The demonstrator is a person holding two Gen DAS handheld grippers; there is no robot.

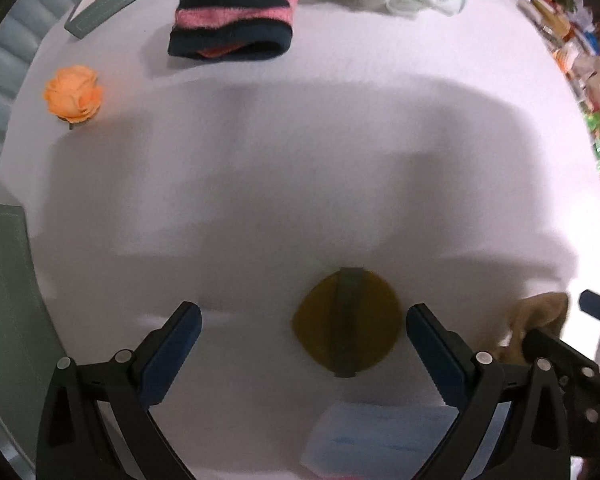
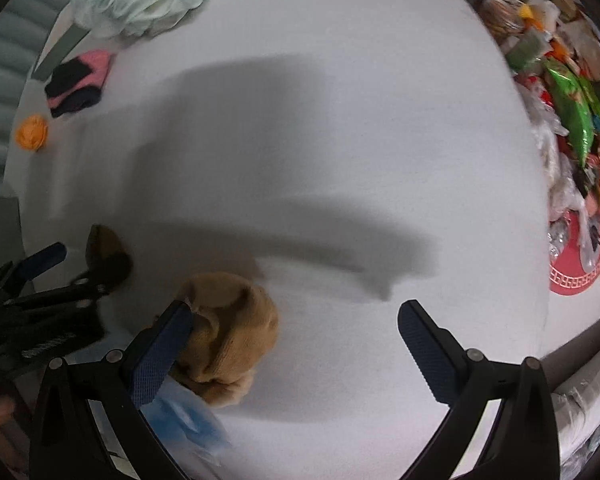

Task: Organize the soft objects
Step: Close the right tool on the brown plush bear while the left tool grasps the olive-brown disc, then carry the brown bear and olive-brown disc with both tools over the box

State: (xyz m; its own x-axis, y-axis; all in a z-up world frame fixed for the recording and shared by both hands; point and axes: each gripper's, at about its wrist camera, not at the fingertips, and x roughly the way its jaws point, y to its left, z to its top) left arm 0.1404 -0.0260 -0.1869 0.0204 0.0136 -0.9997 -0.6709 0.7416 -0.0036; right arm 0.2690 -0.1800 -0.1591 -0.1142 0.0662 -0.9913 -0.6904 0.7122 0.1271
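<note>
Pick stage: L gripper [image 1: 304, 322] spread, empty, over yellow pad [image 1: 347, 322]; R gripper [image 2: 294, 326] spread beside tan cloth [image 2: 230, 332]; next prob. centre, then close.

Left claw [image 1: 304, 326] and right claw [image 2: 296, 328] both low, side by side, jaws spread wide, empty.

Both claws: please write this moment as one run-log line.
left claw: open, empty, over yellow pad | right claw: open, empty, beside tan cloth | hat, flower: untouched
</note>
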